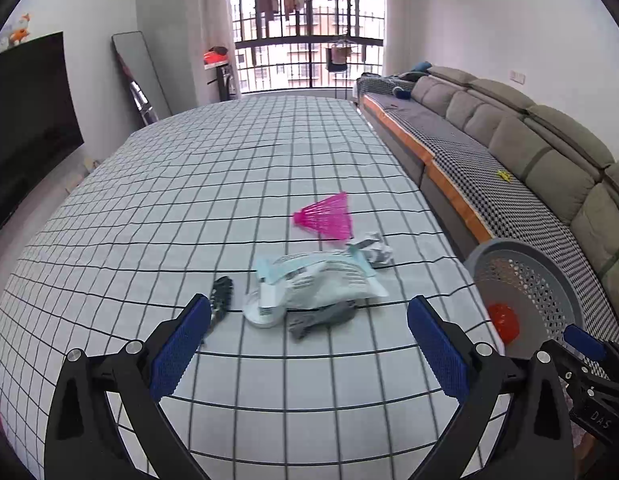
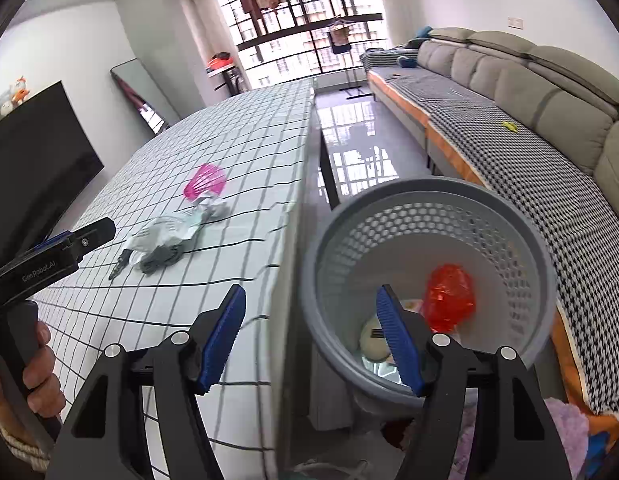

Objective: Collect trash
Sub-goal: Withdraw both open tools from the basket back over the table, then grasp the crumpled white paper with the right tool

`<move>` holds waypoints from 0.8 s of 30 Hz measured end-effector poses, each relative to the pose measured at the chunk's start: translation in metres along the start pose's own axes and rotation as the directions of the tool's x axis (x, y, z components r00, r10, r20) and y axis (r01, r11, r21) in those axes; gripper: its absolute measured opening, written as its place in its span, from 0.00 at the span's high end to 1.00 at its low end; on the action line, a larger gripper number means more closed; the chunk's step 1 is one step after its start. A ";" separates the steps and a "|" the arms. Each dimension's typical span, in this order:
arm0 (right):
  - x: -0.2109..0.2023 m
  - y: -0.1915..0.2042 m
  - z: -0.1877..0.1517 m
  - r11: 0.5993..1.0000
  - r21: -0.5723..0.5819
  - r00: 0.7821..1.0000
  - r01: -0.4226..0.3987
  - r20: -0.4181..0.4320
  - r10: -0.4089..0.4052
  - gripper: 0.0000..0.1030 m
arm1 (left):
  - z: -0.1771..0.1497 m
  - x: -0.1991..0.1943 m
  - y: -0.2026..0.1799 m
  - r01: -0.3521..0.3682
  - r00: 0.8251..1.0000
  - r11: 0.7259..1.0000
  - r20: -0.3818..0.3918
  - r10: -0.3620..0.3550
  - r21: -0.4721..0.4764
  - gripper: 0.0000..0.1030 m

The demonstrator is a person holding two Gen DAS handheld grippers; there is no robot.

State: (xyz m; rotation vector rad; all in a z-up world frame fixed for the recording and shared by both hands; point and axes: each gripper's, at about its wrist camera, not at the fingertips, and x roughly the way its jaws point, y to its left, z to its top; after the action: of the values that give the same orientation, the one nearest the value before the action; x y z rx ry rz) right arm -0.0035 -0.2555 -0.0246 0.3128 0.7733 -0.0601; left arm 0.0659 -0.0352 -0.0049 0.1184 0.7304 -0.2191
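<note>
A pile of trash lies on the checked tablecloth (image 1: 189, 200): a white and teal plastic packet (image 1: 321, 276), a crumpled paper ball (image 1: 375, 248), a white round lid (image 1: 265, 314), a grey scrap (image 1: 321, 318) and a dark piece (image 1: 221, 296). A pink shuttlecock (image 1: 327, 216) rests just beyond. My left gripper (image 1: 309, 314) is open in front of the pile, touching nothing. My right gripper (image 2: 311, 296) is open and empty, straddling the table edge and the rim of the grey perforated basket (image 2: 429, 200). A red crumpled wrapper (image 2: 449, 300) and a pale round item (image 2: 373, 340) lie inside.
A long grey sofa (image 2: 529, 80) with a houndstooth cover runs along the right. Glossy floor (image 2: 357, 136) separates it from the table. A dark TV screen (image 1: 25, 112) and a leaning mirror (image 1: 141, 76) stand on the left. A hand (image 2: 37, 360) holds the left tool.
</note>
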 end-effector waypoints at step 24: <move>0.112 0.082 0.075 0.981 -0.189 0.995 -0.052 -0.092 0.035 0.37 | -0.007 0.063 0.097 -0.147 0.987 0.983 -0.085 0.138 -0.111 0.06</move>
State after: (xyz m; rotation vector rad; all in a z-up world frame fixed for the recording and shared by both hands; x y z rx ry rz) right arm 0.1412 -0.1928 -0.0311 0.1506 0.8529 0.0697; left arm 0.1301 0.0499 -0.0490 0.0672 0.8063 -0.0343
